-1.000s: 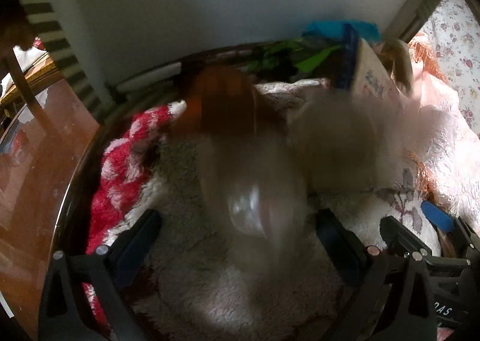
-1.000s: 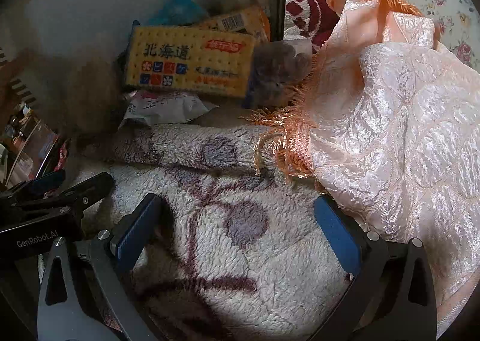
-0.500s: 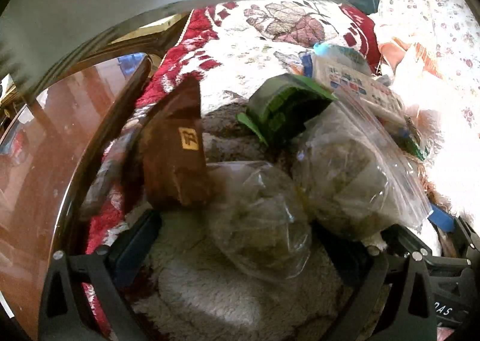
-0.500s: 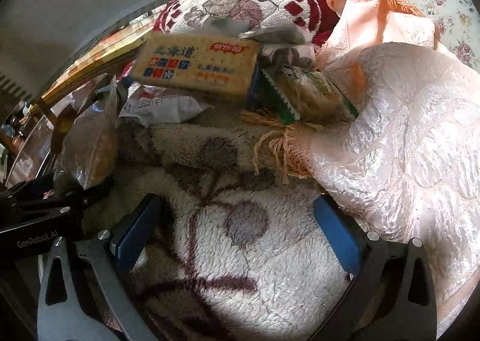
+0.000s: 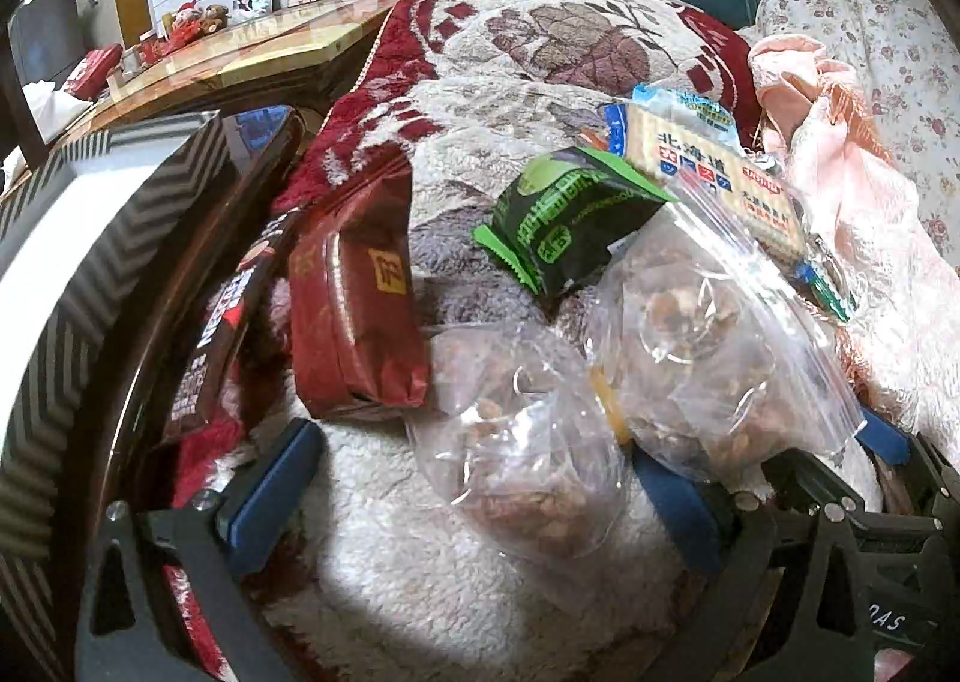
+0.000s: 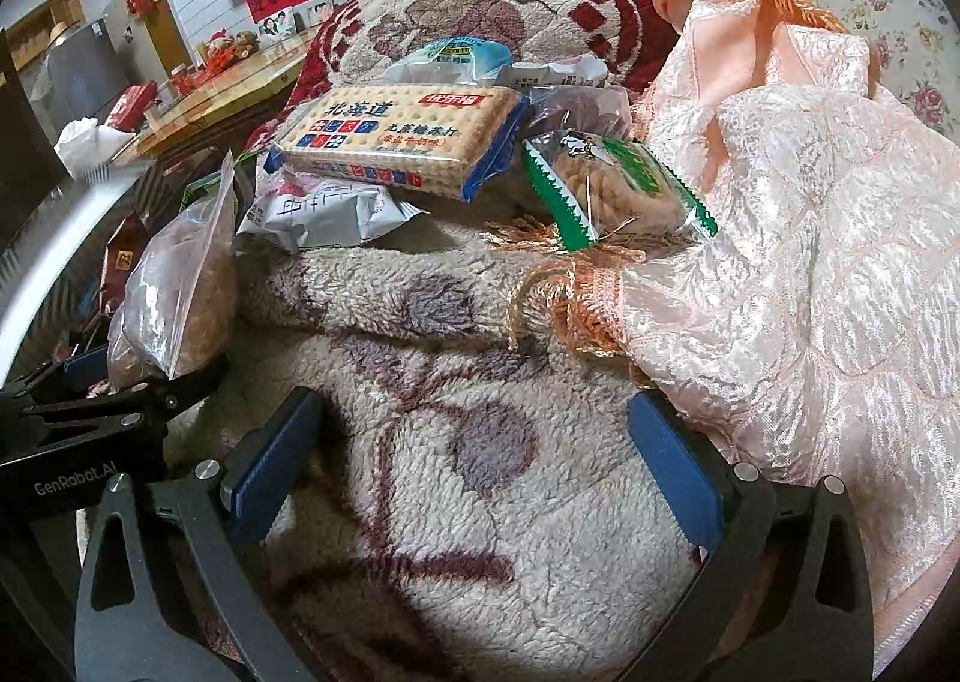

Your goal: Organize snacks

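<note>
Snacks are lying loose on the fleece blanket [image 6: 480, 502], none sorted yet, so I judge the task is barely beginning. Left hand-held gripper [image 5: 474, 478] is standing wide, jaws apart and holding nothing, with a clear bag of nuts [image 5: 516, 442] lying between them and a larger zip bag [image 5: 708, 358] just beside the right jaw. A red packet [image 5: 360, 316] and green-black packet [image 5: 570, 220] are sitting further ahead. Right hand-held gripper [image 6: 474, 466] is also gaping wide over bare blanket; the cracker pack [image 6: 402, 142] and green-edged biscuit packet [image 6: 618, 190] are waiting ahead, near the pink quilt [image 6: 810, 262]. A striped white box [image 5: 78, 274] at far left is possibly the destination.
</note>
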